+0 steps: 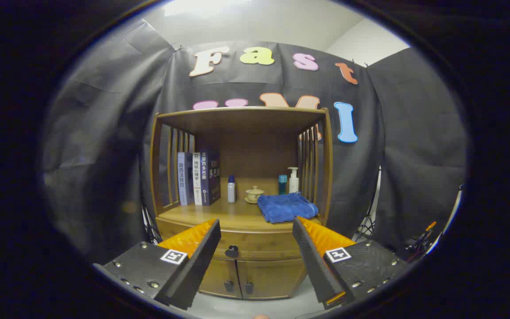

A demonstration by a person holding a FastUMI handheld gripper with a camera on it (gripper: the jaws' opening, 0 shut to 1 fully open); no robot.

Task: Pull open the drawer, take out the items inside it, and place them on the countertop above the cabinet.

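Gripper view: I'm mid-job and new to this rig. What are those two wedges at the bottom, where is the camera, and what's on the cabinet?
The camera rides on a handheld claw that a person carries, and it looks forward along its two fingers. Those are the wedges you see at the bottom. They stand wide apart and hold nothing.

Ahead is a wooden cabinet. Between the fingers, just beyond them, is the drawer's dark round knob; the drawer looks shut. Below it are two small doors.

On the countertop, under a shelf roof, stand three books, a small white bottle, a lidded cup on a saucer, a teal bottle and a pump bottle. A folded blue towel lies in front of the last two.
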